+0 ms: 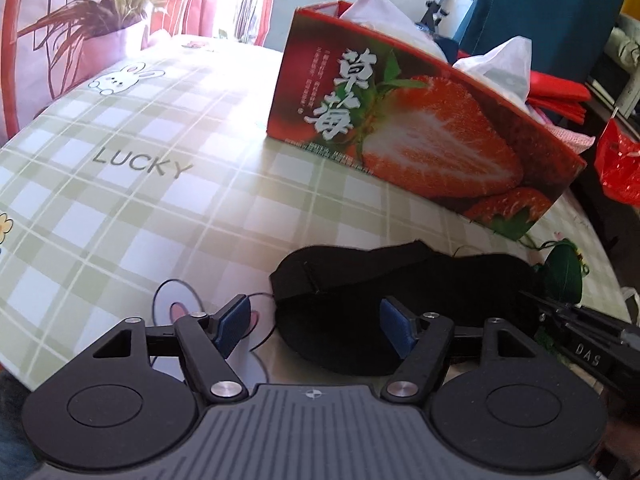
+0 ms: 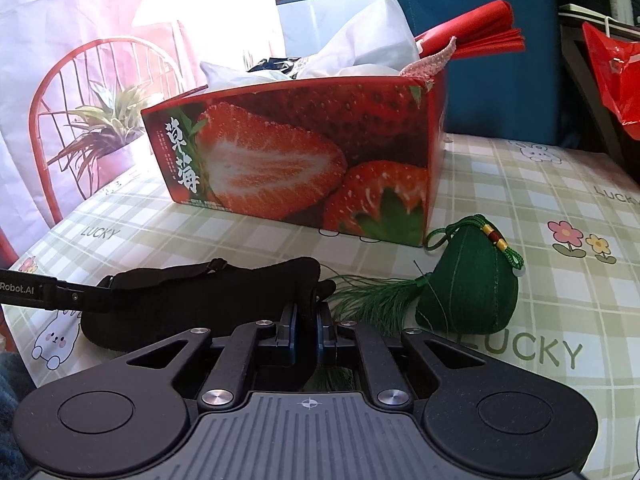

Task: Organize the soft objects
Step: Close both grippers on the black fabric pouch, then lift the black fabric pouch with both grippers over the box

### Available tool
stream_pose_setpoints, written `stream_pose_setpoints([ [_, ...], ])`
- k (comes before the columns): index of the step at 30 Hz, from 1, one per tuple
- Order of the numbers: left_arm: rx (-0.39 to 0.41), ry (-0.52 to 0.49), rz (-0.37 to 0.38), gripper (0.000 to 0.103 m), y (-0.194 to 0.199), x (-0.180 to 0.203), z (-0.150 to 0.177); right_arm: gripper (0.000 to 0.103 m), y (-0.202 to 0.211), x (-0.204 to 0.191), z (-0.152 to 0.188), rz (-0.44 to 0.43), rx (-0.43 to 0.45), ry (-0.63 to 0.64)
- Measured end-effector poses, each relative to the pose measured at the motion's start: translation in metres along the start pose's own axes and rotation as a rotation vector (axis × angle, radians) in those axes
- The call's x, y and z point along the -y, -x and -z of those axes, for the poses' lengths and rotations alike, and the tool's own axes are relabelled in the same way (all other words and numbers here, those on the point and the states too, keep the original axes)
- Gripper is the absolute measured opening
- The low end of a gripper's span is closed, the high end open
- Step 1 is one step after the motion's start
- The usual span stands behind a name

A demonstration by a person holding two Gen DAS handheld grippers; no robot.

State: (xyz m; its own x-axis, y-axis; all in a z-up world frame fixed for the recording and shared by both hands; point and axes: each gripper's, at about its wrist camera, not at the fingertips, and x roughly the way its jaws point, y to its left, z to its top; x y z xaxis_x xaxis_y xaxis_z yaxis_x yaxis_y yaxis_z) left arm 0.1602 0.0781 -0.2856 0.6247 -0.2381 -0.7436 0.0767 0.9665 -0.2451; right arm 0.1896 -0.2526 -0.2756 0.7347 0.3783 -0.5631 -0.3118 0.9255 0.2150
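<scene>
Two grippers work over a table covered by a green-and-white checked cloth (image 1: pixel 132 184) printed with rabbits and the word LUCKY. Near the front lies a black padded fabric sleep mask (image 1: pixel 384 304) with a strap, flat on the cloth.

The right gripper (image 2: pixel 307 322) has its jaws clenched on the right end of that black mask, a fold of the fabric pinched between the blue pads. The left gripper (image 1: pixel 320 326) has its jaws spread wide and grasps nothing: its right finger pad (image 1: pixel 396 330) sits over the left part of the mask, while its left pad (image 1: pixel 232 326) hangs over bare cloth just left of the mask. In the right wrist view the left gripper's black arm reaches in from the left edge to the mask's strap end.

Just right of the mask rests a dark green cloth pouch (image 2: pixel 472 284) shaped like a rounded cone, with a green tassel (image 2: pixel 372 294) pointing left toward the mask and a knotted cord with gold and red beads on top.

Beyond both stands an open red cardboard box (image 2: pixel 304 152) printed with strawberries, holding white crumpled material (image 2: pixel 360 44), a pink knitted piece and folded red sheets. Farther left are a red wire chair (image 2: pixel 60 92) and a potted plant (image 1: pixel 100 8).
</scene>
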Motion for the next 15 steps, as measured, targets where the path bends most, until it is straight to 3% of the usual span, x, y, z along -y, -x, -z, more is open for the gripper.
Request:
stream_pose_setpoints([
  [11, 0.059, -0.035, 0.001, 0.071, -0.012, 0.006, -0.003, 0.008, -0.004, -0.002, 0.001, -0.002, -0.015, 0.01],
  [13, 0.065, -0.061, -0.022, 0.064, -0.014, 0.009, -0.004, 0.008, -0.004, -0.002, 0.001, -0.001, -0.017, 0.012],
  [15, 0.072, -0.114, -0.075, 0.039, -0.015, 0.013, -0.004, 0.008, -0.005, -0.002, 0.001, -0.001, -0.019, 0.013],
])
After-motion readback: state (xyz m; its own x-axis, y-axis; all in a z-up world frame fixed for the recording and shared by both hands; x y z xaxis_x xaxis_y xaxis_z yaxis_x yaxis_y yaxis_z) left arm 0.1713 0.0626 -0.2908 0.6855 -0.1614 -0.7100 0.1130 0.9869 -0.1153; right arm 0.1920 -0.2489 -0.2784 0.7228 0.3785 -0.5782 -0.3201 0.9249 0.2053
